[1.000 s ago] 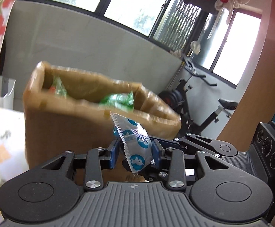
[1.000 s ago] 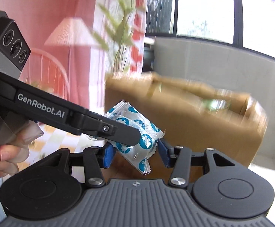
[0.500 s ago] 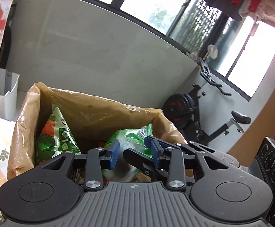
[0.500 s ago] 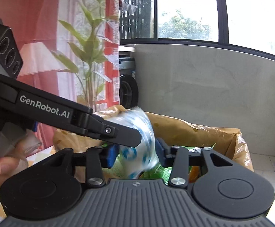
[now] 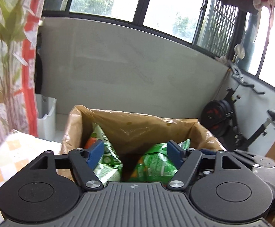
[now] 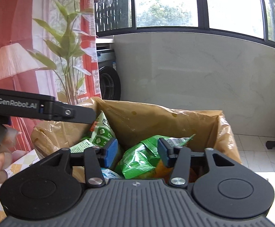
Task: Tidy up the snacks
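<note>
Green snack packs (image 6: 137, 158) sit piled inside the brown-lined box (image 6: 156, 117), w/ a white-and-blue pack (image 6: 109, 172) at the near edge, partly hidden. Your right gripper (image 6: 136, 151) hovers over the box opening, fingers spread, nothing between them. Your left gripper (image 5: 135, 152) hangs above the same box (image 5: 137, 121), fingers wide apart & empty. Beyond: checked tablecloth (image 5: 14, 147), white bin (image 5: 46, 113), exercise bike (image 5: 250, 121) by the window wall.

Both tools (image 5: 135, 154) (image 6: 136, 152) now spread empty; blue-dotted packets (image 6: 107, 173) in box (image 6: 175, 117).
</note>
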Demonstrator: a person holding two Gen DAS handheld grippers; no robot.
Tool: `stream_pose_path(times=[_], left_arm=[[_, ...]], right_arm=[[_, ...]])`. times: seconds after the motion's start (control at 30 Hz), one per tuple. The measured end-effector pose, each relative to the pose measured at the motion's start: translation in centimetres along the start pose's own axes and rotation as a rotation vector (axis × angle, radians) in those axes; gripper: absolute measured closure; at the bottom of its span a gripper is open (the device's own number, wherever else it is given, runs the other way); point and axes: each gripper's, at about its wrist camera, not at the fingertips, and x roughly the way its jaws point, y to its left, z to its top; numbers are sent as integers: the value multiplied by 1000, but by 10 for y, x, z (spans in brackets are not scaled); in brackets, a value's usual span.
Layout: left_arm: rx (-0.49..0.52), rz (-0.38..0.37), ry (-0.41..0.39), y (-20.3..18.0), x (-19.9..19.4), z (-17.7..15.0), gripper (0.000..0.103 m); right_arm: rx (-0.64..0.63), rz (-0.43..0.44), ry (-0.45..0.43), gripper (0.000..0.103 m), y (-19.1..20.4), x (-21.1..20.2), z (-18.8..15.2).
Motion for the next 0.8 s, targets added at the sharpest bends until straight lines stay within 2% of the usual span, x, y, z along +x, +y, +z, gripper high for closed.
stream_pose_path(times=[0.13, 0.23, 0.43, 0.6, 0.8], left_arm=[[89, 78, -42, -12, -19, 1, 21], [94, 138, -64, -17, -36, 2, 17], [87, 236, -105, -20, -74, 10, 15], [196, 400, -181, -26, -105, 10, 13], [180, 403, -231, -21, -146, 18, 14]], right_arm=[[27, -16, -7, 22, -5, -18, 1], [47, -28, -22, 11, -6, -36, 3], [90, -61, -58, 4, -5, -73, 9], [117, -104, -86, 1, -2, -109, 14], [144, -145, -105, 0, 4, -142, 19]])
